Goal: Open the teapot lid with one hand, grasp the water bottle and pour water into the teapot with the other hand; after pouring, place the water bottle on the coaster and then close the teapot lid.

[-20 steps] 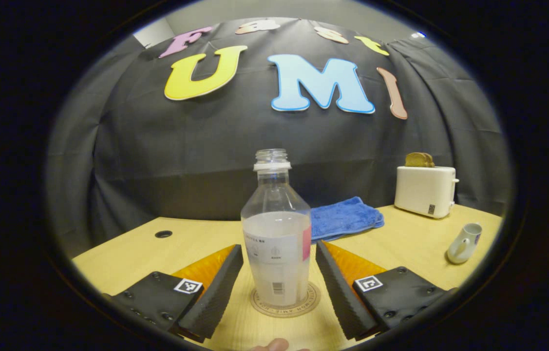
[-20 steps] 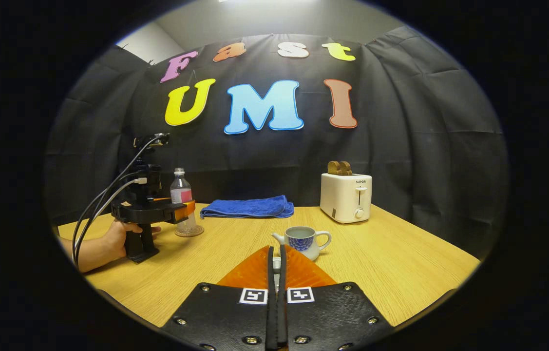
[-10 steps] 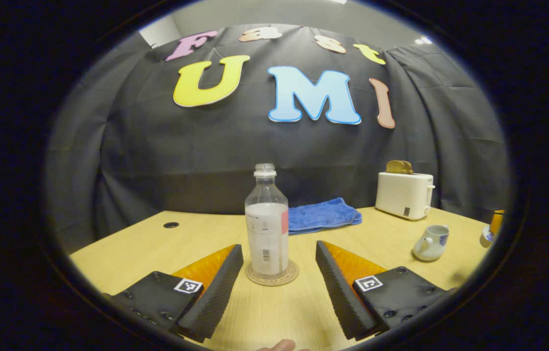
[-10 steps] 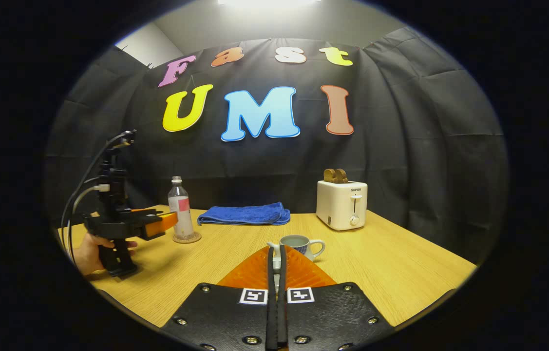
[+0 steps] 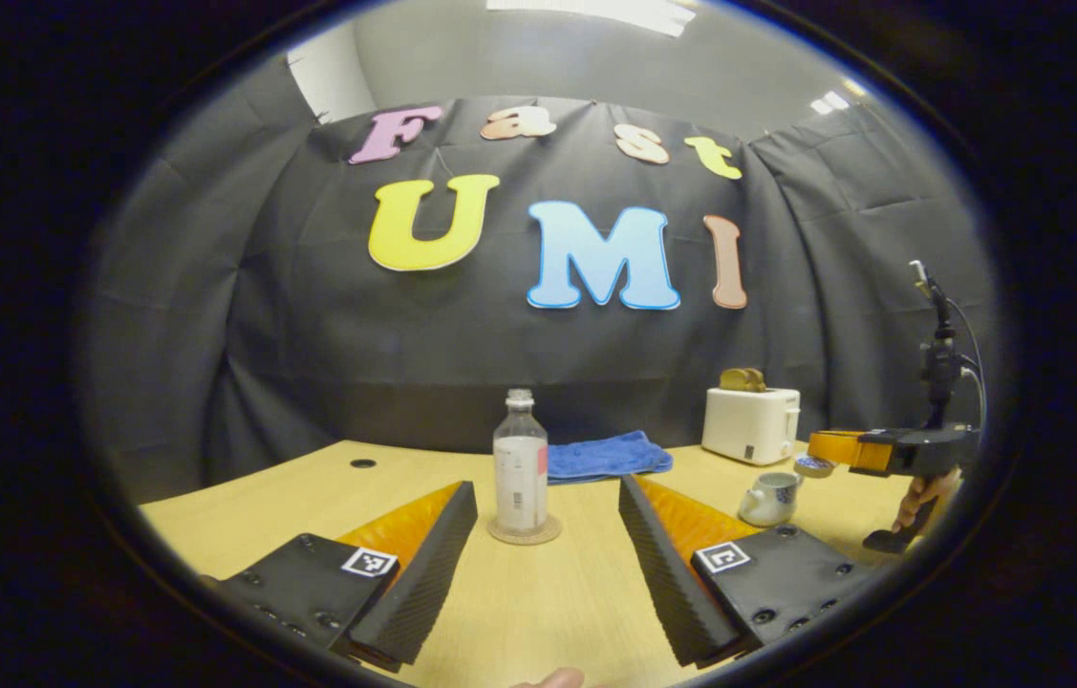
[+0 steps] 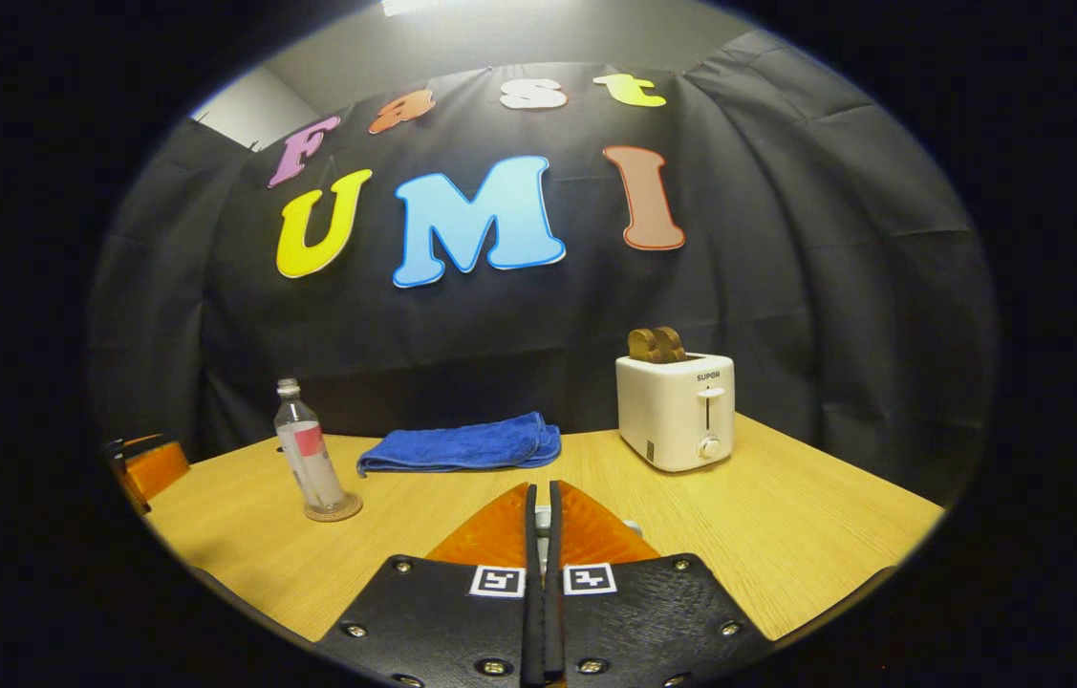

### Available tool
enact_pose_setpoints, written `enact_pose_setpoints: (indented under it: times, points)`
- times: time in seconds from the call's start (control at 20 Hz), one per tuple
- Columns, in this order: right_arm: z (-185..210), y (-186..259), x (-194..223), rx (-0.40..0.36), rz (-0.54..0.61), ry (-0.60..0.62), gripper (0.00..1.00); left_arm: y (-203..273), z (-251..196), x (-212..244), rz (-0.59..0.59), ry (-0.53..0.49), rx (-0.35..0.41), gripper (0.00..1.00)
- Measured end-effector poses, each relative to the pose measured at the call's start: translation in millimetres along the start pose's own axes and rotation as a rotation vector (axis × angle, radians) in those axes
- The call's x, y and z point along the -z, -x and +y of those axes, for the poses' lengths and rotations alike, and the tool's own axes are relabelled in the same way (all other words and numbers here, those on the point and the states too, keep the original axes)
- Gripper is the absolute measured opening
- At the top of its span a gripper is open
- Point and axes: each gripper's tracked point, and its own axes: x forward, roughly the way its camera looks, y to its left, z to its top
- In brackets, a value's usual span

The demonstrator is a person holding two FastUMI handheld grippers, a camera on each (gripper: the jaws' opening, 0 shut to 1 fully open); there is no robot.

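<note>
Take the water bottle (image 5: 521, 461) as your landmark: it stands upright on the coaster (image 5: 524, 530), part full and uncapped, on the wooden table (image 5: 548, 602). Your left gripper (image 5: 548, 497) sits just in front of it, fingers spread wide and holding nothing. The teapot (image 5: 769, 499) stands to the bottle's right with its top open. Your right gripper (image 5: 820, 465) hangs just above the teapot, fingers pressed together on the lid (image 5: 814, 466). Behind the bottle lies a blue towel (image 6: 462, 444), and farther right stands a toaster (image 6: 677, 409).
</note>
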Motion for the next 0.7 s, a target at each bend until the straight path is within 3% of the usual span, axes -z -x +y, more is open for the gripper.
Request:
enact_pose_setpoints:
  times: [0.25,0.7]
  points:
    - [-4,-31,8,0.025,0.026,0.046,0.0,2,-8,25,0.065,0.021,0.051,1.0]
    - [-5,-52,20,0.038,0.047,0.097,0.0,-1,-14,36,0.081,0.04,0.069,1.0]
